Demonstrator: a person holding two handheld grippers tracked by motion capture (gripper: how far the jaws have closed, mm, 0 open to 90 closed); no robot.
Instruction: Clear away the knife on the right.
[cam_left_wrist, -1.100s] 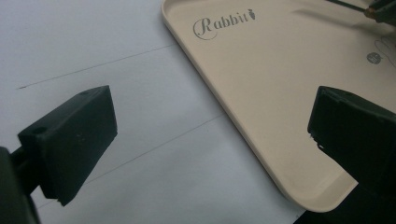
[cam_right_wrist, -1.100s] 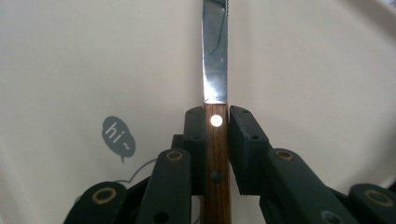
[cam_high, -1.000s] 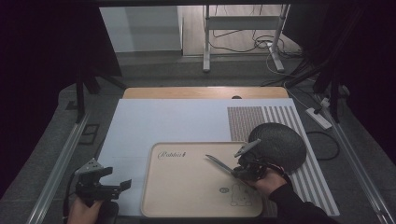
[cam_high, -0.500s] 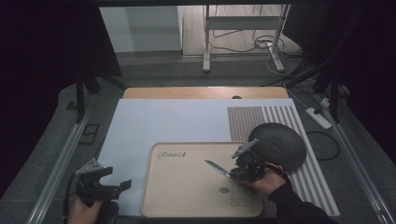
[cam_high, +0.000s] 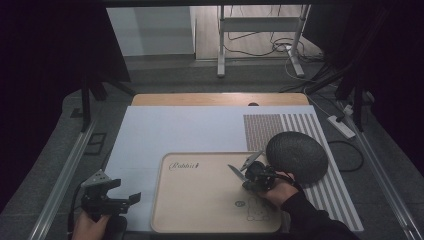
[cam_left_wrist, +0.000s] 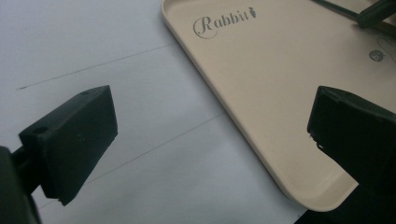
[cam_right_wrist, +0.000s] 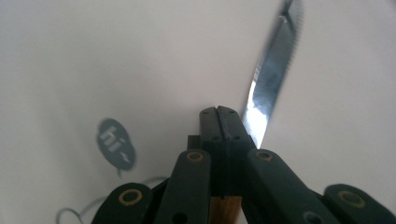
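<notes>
A knife (cam_right_wrist: 271, 79) with a serrated steel blade and a wooden handle is clamped in my right gripper (cam_right_wrist: 219, 112), whose jaws are shut on the handle. In the high view the right gripper (cam_high: 247, 176) hovers over the right part of a beige tray (cam_high: 200, 205) printed "Rabbit", and the knife (cam_high: 234, 171) points left and away from the person. My left gripper (cam_high: 131, 200) is near the table's front left corner, open and holding nothing. In the left gripper view its jaws stand wide around the left gripper (cam_left_wrist: 210, 135), over the white mat and the tray's corner (cam_left_wrist: 280, 93).
A dark round domed object (cam_high: 296, 155) lies right of the tray on a striped placemat (cam_high: 280, 125). A white mat (cam_high: 175, 130) covers the table. Metal rails run along both table sides. A small "hi" print (cam_right_wrist: 115, 142) marks the tray.
The right gripper with the knife has shifted slightly left over the tray. The left gripper has stayed where it was.
</notes>
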